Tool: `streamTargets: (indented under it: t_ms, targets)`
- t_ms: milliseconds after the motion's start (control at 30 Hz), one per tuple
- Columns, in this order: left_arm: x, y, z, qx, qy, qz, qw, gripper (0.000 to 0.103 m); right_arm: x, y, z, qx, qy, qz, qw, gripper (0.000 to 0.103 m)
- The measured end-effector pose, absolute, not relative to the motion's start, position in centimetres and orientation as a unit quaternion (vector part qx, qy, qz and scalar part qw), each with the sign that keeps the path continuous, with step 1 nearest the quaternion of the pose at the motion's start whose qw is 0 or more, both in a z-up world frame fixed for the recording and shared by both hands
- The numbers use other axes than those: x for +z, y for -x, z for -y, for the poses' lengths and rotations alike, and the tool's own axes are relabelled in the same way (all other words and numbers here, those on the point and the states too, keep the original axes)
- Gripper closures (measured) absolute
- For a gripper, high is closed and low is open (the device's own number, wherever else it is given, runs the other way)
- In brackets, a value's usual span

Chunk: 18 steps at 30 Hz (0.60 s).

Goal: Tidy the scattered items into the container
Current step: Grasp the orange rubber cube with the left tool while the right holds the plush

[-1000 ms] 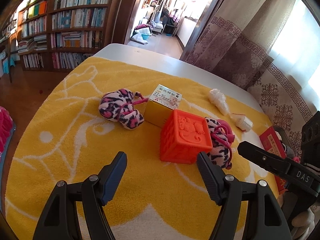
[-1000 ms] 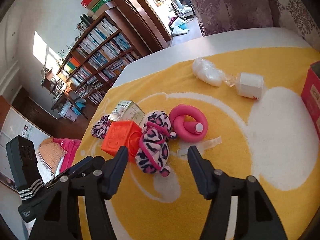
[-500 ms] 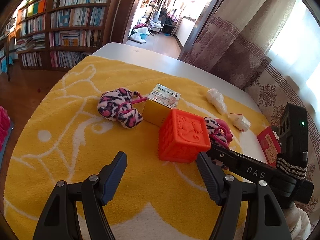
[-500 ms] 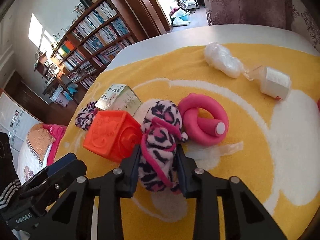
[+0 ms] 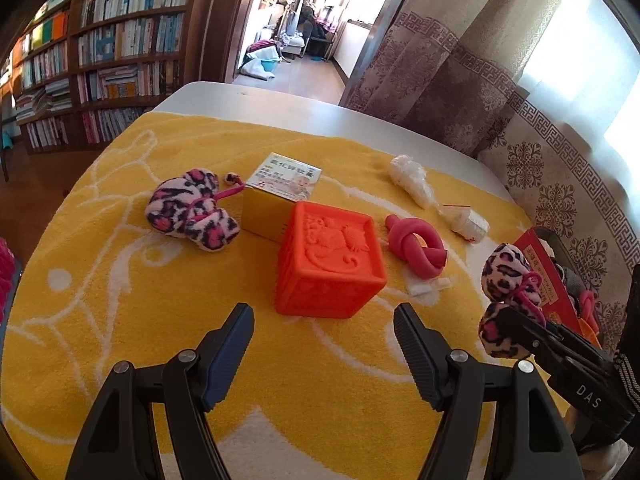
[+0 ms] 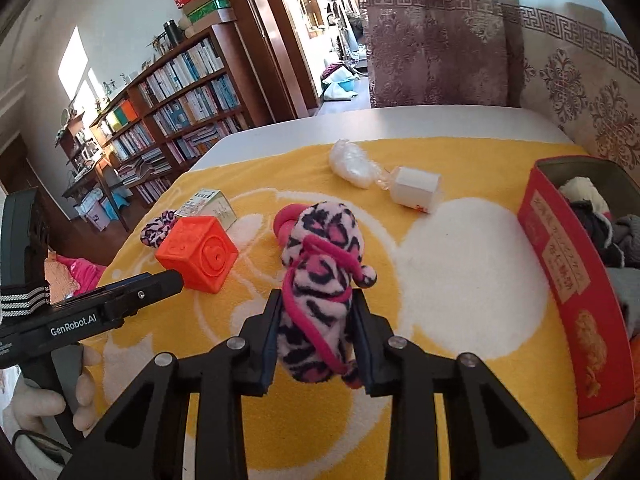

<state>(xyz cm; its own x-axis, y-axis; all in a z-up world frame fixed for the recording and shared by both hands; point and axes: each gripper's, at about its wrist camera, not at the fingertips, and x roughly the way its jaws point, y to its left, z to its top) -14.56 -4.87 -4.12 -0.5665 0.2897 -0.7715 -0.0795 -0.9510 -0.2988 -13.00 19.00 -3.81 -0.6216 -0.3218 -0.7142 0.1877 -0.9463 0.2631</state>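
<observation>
My right gripper (image 6: 316, 300) is shut on a pink-and-black leopard-print plush (image 6: 320, 276) and holds it above the yellow towel (image 6: 460, 420). The left wrist view shows that same plush (image 5: 506, 280) at the right edge, close to the red container (image 5: 538, 264). This red box (image 6: 568, 280) stands to the right of the plush and has soft cloth items inside. My left gripper (image 5: 324, 340) is open and holds nothing. An orange rubber cube (image 5: 330, 264) sits just beyond its fingertips.
On the towel lie a second leopard plush (image 5: 192, 216), a yellow carton (image 5: 276, 200), a knotted pink foam tube (image 5: 416, 246), a clear plastic bundle (image 5: 412, 180) and a small white roll (image 5: 470, 222). The white table (image 5: 280, 108) ends behind them; bookshelves and curtains lie beyond.
My right gripper closed on the leopard plush beside the orange cube and carried it up and to the right, uncovering the pink tube. The left gripper edged closer to the cube.
</observation>
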Motion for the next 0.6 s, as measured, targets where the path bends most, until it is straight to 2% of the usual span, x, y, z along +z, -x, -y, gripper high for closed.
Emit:
streamTargets:
  t_ms: [367, 433, 600]
  targets:
    - [-5.4, 18.6, 2.2, 0.887, 0.454, 0.057, 0.062, 0.029, -3.4, 11.7, -21.0, -0.906, -0.386, 0.098, 0.142, 0.068]
    - [-6.0, 18.9, 2.2, 0.884, 0.459, 0.06, 0.059, 0.047, -3.5, 11.6, -21.2, -0.907, -0.385, 0.099, 0.142, 0.068]
    - [-6.2, 18.2, 1.7, 0.888, 0.455, 0.046, 0.053, 0.049, -3.6, 11.9, -21.7, -0.906, -0.385, 0.108, 0.142, 0.068]
